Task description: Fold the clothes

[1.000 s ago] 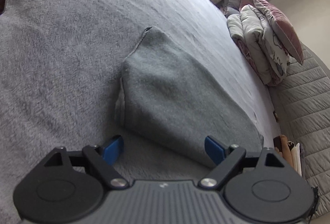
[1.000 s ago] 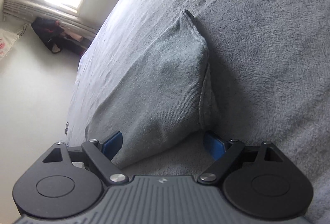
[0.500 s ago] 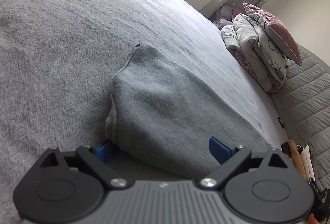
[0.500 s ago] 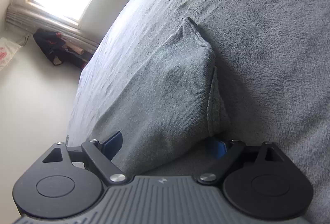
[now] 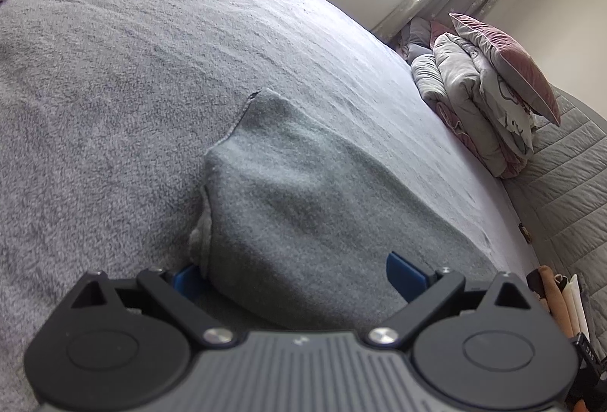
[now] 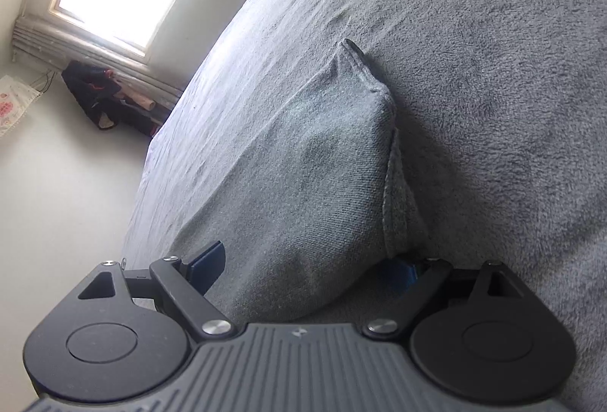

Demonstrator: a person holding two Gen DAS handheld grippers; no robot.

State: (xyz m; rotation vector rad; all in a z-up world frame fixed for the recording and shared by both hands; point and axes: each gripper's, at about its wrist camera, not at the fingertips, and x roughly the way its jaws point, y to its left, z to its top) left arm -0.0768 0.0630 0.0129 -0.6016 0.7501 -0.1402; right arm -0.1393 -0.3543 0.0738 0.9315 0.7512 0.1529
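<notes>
A folded grey garment lies flat on the grey fleece bed cover. In the left wrist view, my left gripper stands wide open at the garment's near corner. Its left blue pad is tucked beside and partly under the hem, and its right pad sits over the cloth. The right wrist view shows the same garment from its other near corner. My right gripper straddles that corner, open, with its right pad half hidden under the fabric. Neither gripper's pads squeeze the cloth.
Folded quilts and a pink pillow are stacked at the head of the bed by a quilted headboard. The bed's edge drops to a pale floor, where dark bags lie under the window.
Both grippers have slid in towards the garment, so its near corners now lie between the jaws and cover one pad of each. The left jaws have spread a little wider.
</notes>
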